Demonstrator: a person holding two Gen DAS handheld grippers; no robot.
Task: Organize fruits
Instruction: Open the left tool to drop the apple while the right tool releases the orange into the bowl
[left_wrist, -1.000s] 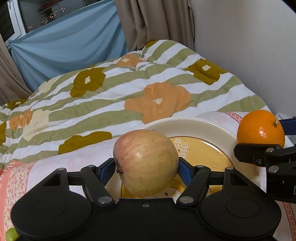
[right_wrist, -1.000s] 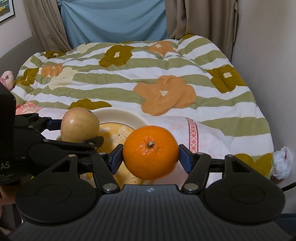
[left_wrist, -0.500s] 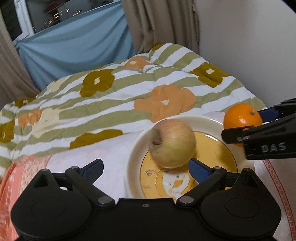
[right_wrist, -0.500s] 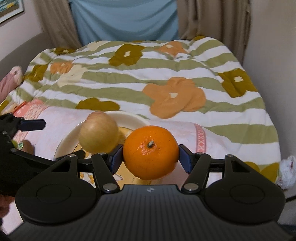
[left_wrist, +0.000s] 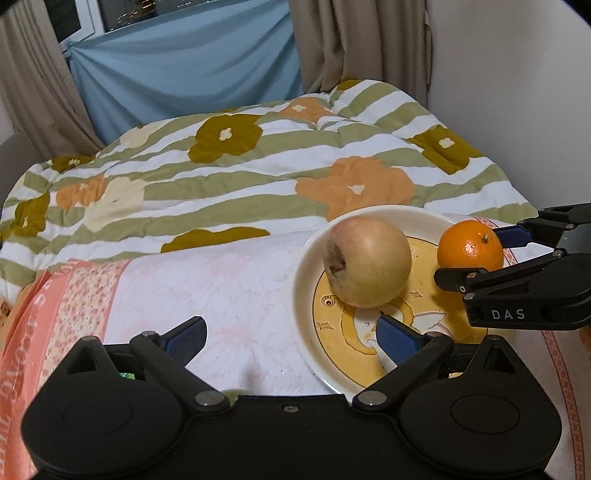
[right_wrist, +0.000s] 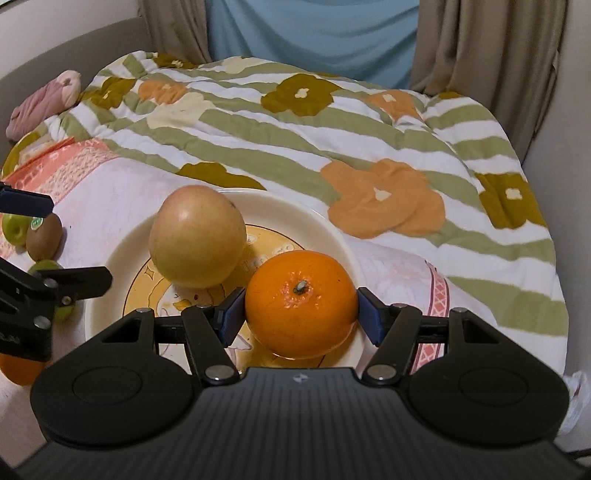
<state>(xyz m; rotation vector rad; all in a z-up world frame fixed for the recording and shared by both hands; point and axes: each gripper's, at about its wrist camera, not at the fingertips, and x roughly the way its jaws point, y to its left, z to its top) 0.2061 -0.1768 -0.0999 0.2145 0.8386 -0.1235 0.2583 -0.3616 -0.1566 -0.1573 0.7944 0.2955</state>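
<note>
The left gripper (left_wrist: 291, 341) stands with its blue pads spread wide and nothing between them; its right pad reaches over the near rim of the plate (left_wrist: 306, 258) while its left pad hangs above the pale pink cloth (left_wrist: 221, 280). Just beyond that right pad the apple (left_wrist: 366, 261) sits on the plate, free of both grippers, tipped on its side so that its stem-to-base axis lies roughly level and its dark hollow end faces left and toward the left wrist camera. The right gripper (right_wrist: 301, 314) has the orange (right_wrist: 300, 304) clamped between its two blue pads, one pad on each flank of the fruit, with the small stem nub pointing up and slightly toward the camera. The orange is low over the plate's right-hand side, just beside the apple without touching it; whether its underside rests on the plate cannot be told. The plate is cream-rimmed with a yellow cartoon centre, lying on the pink cloth. Off to the left of the plate in the right wrist view lie a kiwi (right_wrist: 45, 236) with a sticker and a green fruit (right_wrist: 14, 228) beside it. Behind everything spreads a striped floral quilt (right_wrist: 332, 122), with a blue sheet (left_wrist: 184, 74) and beige curtains (left_wrist: 354, 40) at the back.
</note>
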